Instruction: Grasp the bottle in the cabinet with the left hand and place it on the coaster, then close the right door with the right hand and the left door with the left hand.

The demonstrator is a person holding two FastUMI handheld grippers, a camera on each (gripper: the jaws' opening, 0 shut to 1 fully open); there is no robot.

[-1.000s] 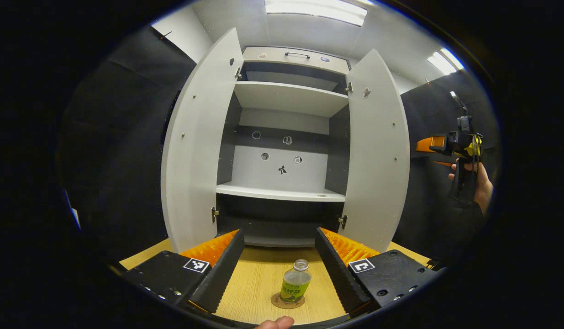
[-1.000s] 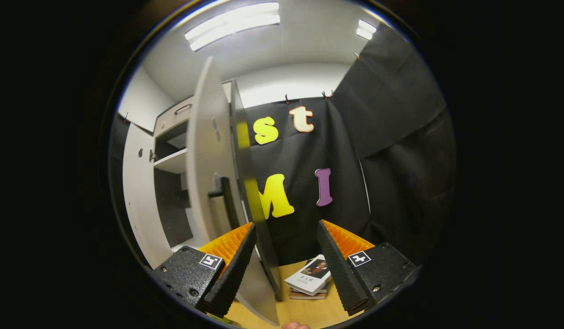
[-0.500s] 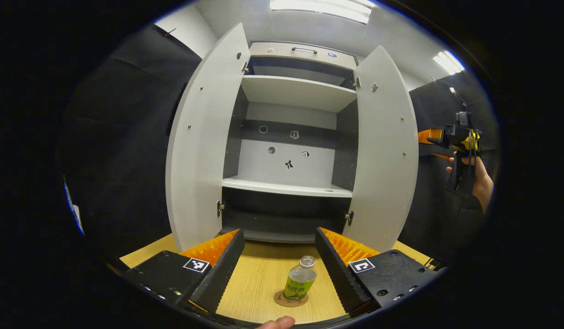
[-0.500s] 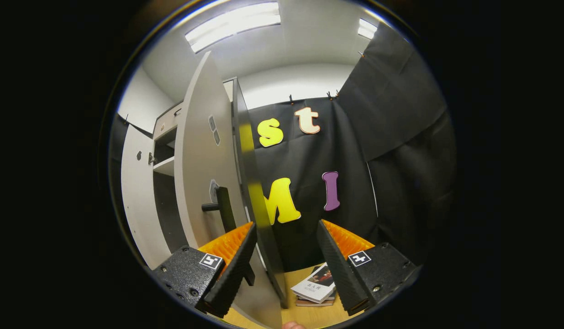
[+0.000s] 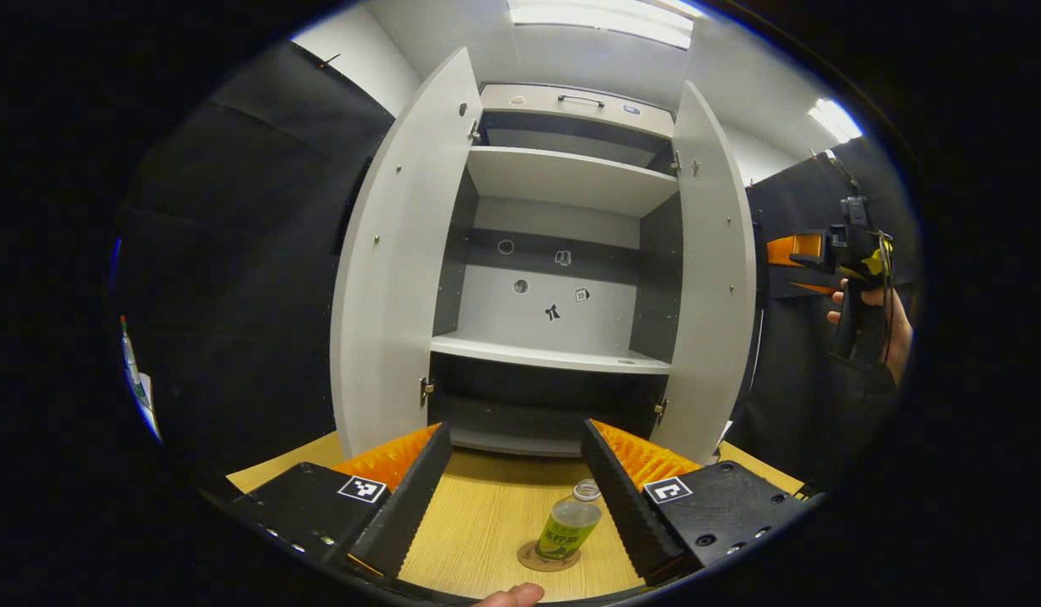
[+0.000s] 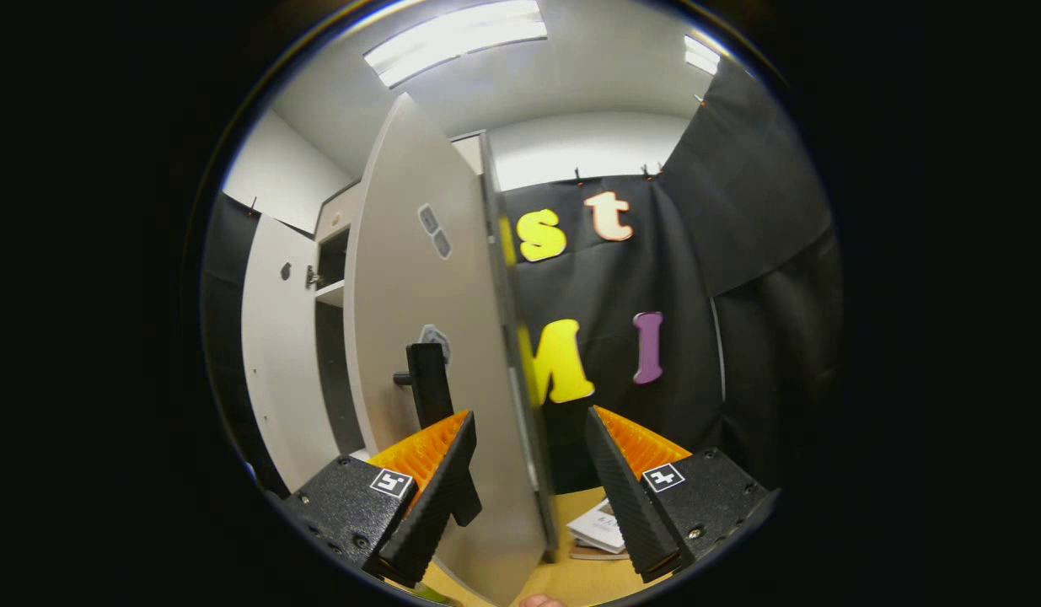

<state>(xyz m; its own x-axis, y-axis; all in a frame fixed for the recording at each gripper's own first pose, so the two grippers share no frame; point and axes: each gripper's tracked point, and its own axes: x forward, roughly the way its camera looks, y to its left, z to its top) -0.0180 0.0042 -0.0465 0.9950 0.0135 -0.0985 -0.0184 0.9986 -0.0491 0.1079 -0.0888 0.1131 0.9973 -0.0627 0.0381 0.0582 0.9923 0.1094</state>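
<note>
black cloth walls close in a wooden table (image 5: 486,523), where the left gripper (image 5: 516,480) hangs with its fingers wide apart and empty, the bottle (image 5: 569,529) standing between them on the coaster (image 5: 530,558), so that step looks done. the right gripper (image 6: 528,472), fingers spread and gripping nothing, straddles the edge of the right door (image 6: 436,337). both that and the left door (image 5: 398,278) are open, so both closings remain.
</note>
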